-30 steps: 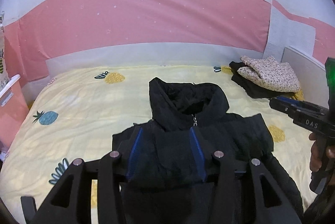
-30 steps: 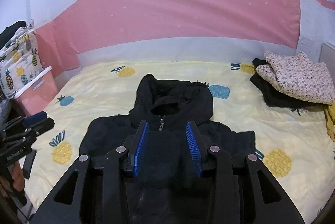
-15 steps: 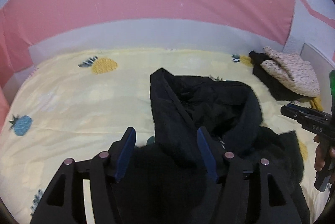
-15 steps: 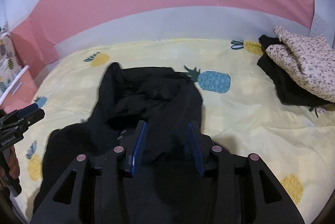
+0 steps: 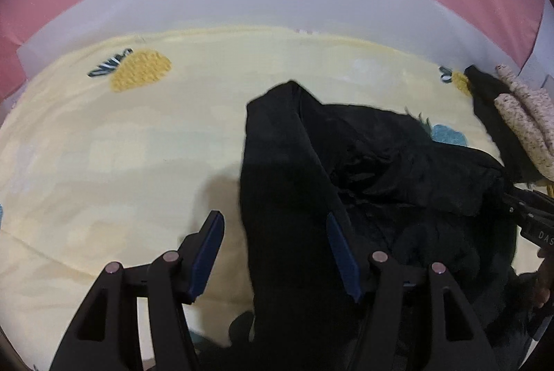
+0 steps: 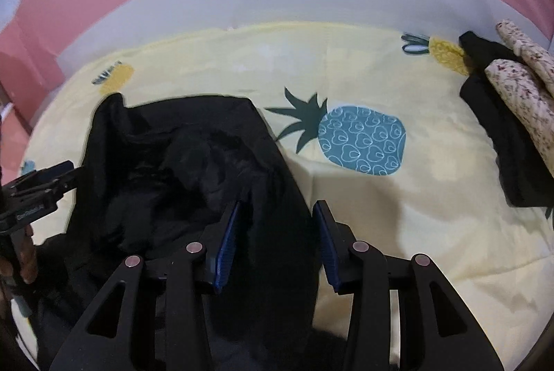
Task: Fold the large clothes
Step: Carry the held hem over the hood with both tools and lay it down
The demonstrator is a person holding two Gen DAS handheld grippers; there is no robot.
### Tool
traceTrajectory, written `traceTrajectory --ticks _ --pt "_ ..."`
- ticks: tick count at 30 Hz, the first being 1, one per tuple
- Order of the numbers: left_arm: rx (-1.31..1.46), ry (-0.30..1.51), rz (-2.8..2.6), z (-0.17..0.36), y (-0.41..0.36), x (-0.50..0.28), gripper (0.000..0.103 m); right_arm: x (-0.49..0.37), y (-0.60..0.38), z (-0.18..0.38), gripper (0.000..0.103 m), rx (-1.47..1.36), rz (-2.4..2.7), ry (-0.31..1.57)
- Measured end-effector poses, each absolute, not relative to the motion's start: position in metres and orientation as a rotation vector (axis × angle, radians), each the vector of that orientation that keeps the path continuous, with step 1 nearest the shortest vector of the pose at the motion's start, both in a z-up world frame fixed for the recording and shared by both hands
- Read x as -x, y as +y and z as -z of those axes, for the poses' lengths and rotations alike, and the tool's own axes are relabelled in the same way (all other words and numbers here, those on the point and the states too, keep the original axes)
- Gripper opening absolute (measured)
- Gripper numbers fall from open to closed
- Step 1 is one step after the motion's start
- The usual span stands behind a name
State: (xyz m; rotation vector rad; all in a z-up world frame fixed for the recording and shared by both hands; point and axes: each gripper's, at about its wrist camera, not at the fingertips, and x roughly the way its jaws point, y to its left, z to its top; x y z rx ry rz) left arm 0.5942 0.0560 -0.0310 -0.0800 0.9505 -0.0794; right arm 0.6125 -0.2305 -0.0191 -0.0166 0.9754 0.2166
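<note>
The black hooded jacket [image 5: 363, 170] lay on the pineapple-print bed [image 5: 121, 146]. Within a second I had brought both claws down from above its chest onto the hood's two edges, so the hood fold seemed next. My left claw [image 5: 273, 253] and right claw [image 6: 277, 243] were spread, straddling fabric. "DAS" showed on the right claw's body.

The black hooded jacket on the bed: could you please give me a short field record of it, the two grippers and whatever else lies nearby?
garment: black hooded jacket, hood end farthest from the cameras
surface: yellow pineapple-print bedsheet
left gripper: open, jaws either side of the hood's left edge
right gripper: open, jaws either side of the hood's right edge
nearby: folded clothes pile, far right, floral piece on top
</note>
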Motion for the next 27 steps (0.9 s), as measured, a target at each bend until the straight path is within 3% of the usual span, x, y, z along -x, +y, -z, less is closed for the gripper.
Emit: traceTrajectory --ticks 1,2,3,6,17,22,27 --pt "0.083 0.962 0.091 0.035 0.053 -0.597 0.045 -0.617 -0.229 0.023 0.042 0.019 -0.206 0.995" --pt "0.073 0.976 0.084 0.037 0.05 -0.597 0.018 -0.618 -0.226 0.023 0.02 0.023 -0.196 0.994" --pt "0.062 0.972 0.09 0.037 0.046 -0.596 0.009 -0.615 -0.223 0.021 0.013 0.029 -0.205 0.977" --pt "0.028 0.866 0.114 0.018 0.039 -0.577 0.004 -0.596 -0.214 0.003 0.008 0.054 -0.233 0.891" --pt "0.088 0.62 0.213 -0.072 0.053 -0.45 0.004 -0.465 -0.227 -0.072 0.008 -0.029 -0.318 0.684" --pt "0.131 0.582 0.252 -0.079 0.066 -0.382 0.004 -0.408 -0.242 -0.067 0.008 -0.103 -0.33 0.672" --pt "0.155 0.616 0.234 -0.053 0.08 -0.337 0.004 -0.364 -0.255 -0.033 0.008 -0.166 -0.314 0.733"
